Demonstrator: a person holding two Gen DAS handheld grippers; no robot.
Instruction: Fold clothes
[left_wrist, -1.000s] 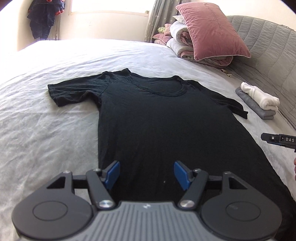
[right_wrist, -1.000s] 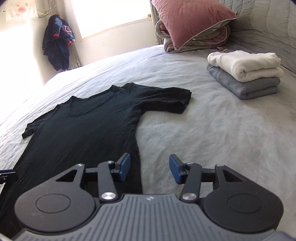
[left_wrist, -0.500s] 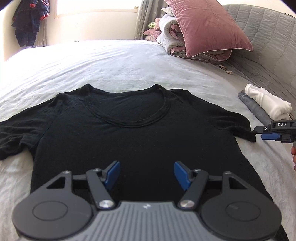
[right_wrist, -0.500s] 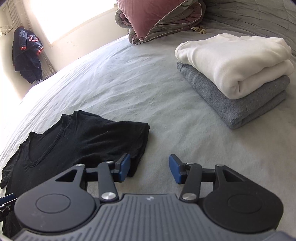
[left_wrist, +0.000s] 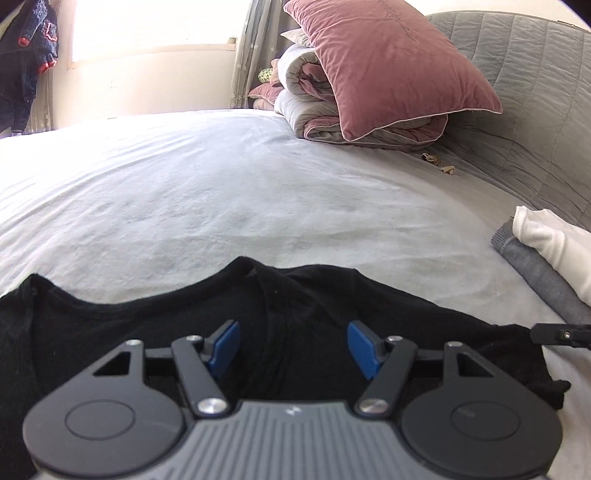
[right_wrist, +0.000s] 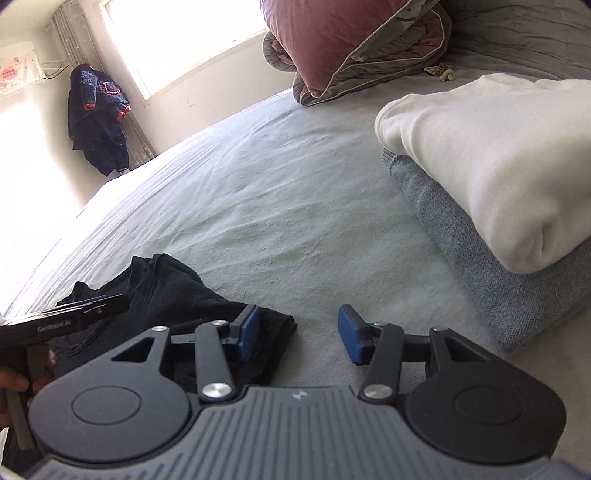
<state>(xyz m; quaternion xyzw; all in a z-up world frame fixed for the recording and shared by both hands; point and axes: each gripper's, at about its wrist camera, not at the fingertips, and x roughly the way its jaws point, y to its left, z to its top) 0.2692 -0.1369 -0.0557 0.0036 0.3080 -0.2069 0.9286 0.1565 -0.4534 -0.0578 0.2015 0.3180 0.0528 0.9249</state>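
Grey bed (left_wrist: 258, 192), both grippers low over black T-shirt (left_wrist: 110, 332), jaws spread

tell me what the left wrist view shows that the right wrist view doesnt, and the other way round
Only the left wrist view shows the black t-shirt's neckline and the open left gripper poised over it.

Only the right wrist view shows the paper notice on the wall, the open right gripper straddling the sleeve edge, and the person's left hand.

Both show the black t-shirt, the grey bed sheet, the pink pillow, the white garment folded on the grey garment, and the hanging dark jacket.
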